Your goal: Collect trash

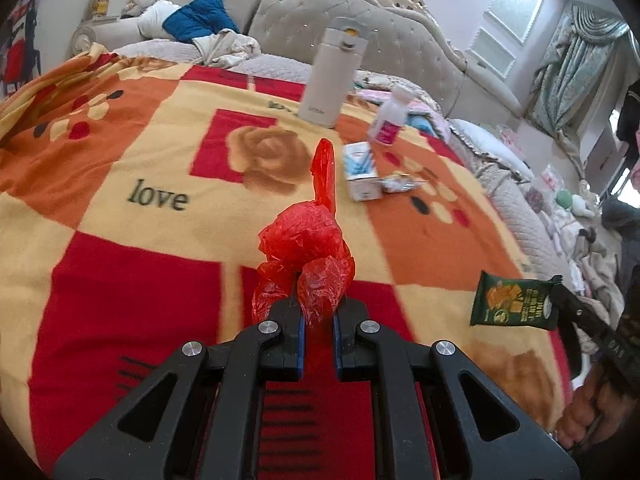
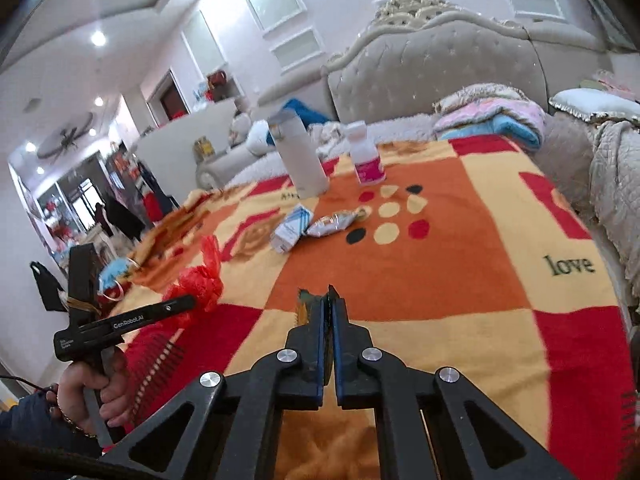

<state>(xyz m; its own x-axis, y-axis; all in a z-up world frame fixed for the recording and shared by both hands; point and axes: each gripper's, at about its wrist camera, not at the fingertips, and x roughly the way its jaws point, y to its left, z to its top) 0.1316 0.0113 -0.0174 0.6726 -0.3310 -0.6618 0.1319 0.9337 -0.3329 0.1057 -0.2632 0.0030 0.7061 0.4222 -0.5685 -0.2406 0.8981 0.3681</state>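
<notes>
On the blanket, the flask stood at the far side with the small bottle just right of it. Nearer lay the carton, touching the foil wrapper on its right. The plastic bag sat nearest, with the snack packet well to its right

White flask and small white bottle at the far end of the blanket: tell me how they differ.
The white flask is taller and wider than the small bottle. The flask is plain with a grey flip lid; the bottle wears a pink label and a white cap. In the left wrist view the flask stands straighter and the bottle leans. Both stand on the blanket.
</notes>
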